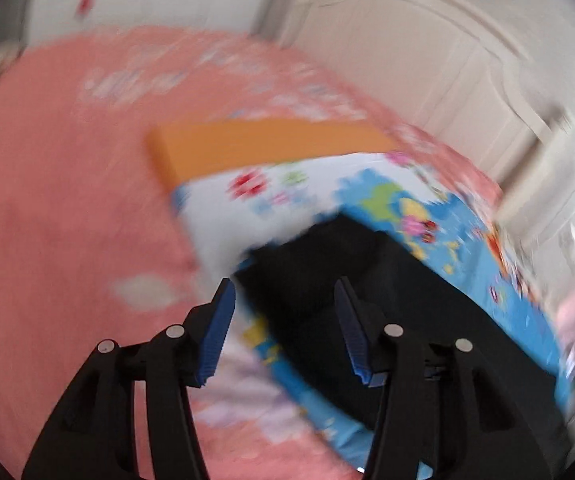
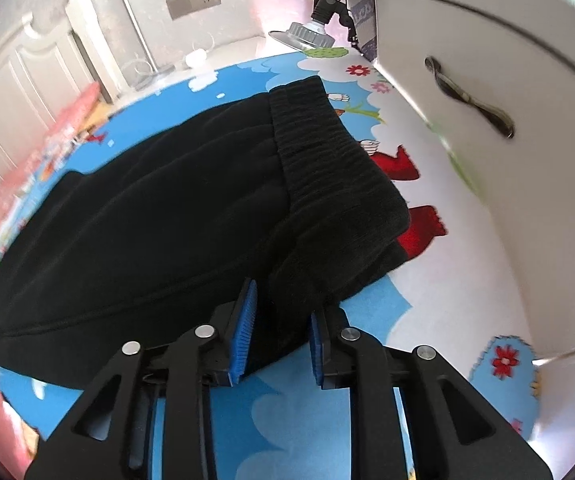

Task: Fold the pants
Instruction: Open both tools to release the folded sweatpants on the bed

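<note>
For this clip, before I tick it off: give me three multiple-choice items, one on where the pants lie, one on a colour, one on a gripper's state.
1. The black pants lie on:
A. the cartoon play mat
B. bare wood floor
C. a chair

2. The pads on the gripper fingers are:
A. red
B. blue
C. yellow

3. The left gripper is:
A. shut on the pants
B. shut on the mat
C. open, holding nothing

Answers:
1 A, blue and white mat shows all around the pants.
2 B, blue ribbed pads show in both wrist views.
3 C, its fingers stand apart with only blurred background between them.
</note>
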`<action>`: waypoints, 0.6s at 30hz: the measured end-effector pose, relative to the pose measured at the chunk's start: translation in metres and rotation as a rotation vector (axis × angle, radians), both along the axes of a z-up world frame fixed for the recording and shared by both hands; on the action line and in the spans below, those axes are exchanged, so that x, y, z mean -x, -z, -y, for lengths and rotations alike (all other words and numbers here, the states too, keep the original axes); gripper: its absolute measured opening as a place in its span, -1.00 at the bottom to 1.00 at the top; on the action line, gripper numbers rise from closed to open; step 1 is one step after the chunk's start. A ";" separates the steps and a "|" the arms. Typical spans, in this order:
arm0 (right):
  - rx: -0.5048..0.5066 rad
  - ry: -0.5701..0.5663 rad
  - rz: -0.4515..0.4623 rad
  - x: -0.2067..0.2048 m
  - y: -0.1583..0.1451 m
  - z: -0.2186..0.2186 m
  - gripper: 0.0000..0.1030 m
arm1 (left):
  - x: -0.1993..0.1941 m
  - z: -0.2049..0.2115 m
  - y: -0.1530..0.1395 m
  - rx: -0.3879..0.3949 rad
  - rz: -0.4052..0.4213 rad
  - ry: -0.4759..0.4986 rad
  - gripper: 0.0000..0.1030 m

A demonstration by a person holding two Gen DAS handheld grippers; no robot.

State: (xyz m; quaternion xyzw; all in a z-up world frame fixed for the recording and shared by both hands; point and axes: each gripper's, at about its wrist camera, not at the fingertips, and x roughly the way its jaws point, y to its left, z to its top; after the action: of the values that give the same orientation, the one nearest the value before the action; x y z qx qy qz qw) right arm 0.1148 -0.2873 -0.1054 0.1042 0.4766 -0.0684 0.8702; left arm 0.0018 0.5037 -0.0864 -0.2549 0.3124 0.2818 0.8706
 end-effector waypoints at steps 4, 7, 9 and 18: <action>0.146 0.060 0.042 0.017 -0.024 -0.010 0.89 | -0.038 0.055 -0.015 -0.270 -0.035 0.209 0.38; 0.235 0.097 0.065 0.029 -0.041 -0.009 0.89 | -0.067 0.068 0.019 -0.289 -0.194 0.282 0.44; 0.273 0.122 0.103 0.032 -0.054 -0.009 0.89 | -0.070 0.053 0.051 -0.217 -0.309 0.206 0.61; 0.257 -0.045 0.302 -0.080 -0.081 -0.062 0.89 | -0.048 0.037 0.067 -0.097 -0.190 0.040 0.89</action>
State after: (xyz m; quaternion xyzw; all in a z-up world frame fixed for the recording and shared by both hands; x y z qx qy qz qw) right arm 0.1952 -0.2254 -0.0241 -0.0094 0.3300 -0.0931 0.9393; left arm 0.0498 0.4670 -0.1533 -0.1782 0.3846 0.3023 0.8538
